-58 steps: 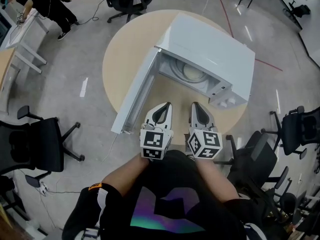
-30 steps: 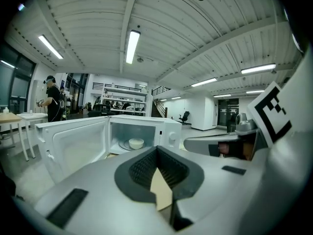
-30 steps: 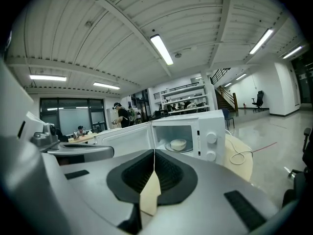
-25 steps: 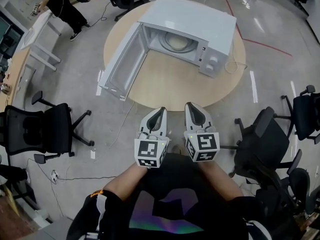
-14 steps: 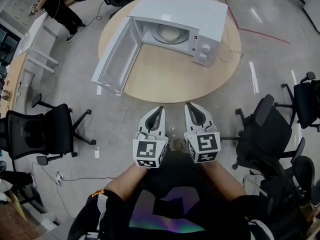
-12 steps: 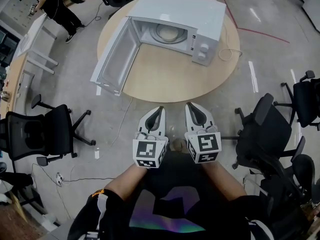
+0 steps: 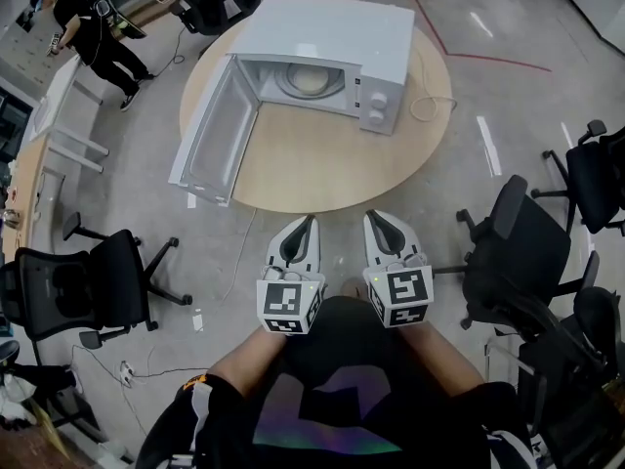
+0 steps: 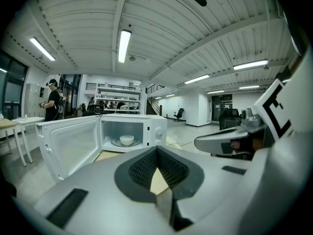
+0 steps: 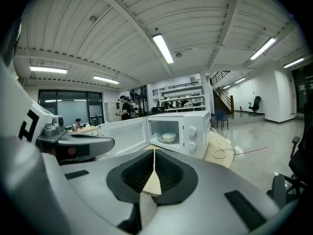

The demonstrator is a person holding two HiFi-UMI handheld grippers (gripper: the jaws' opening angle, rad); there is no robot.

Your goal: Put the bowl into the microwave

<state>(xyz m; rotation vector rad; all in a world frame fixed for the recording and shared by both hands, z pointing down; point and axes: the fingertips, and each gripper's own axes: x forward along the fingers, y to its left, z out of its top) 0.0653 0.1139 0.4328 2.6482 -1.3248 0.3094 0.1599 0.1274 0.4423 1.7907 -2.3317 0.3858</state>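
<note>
**Bowl seated in the open microwave, both grippers empty**

The bowl [image 7: 306, 81] sits upright, mouth up, on the turntable [image 7: 283, 84] inside the microwave [image 7: 337, 27], roughly central in the cavity. Being round, it has no long axis. The microwave's long side runs across the round table [image 7: 322, 159] with its opening facing the person. The door [image 7: 213, 130] stands swung wide at the left, so the cavity is unobstructed. The left gripper [image 7: 305, 223] and right gripper [image 7: 377, 217] are held side by side close to the body, well apart from the table. Each has its jaws together on nothing. Placement appears complete, and the grippers' position suggests no further reach is intended.
</note>
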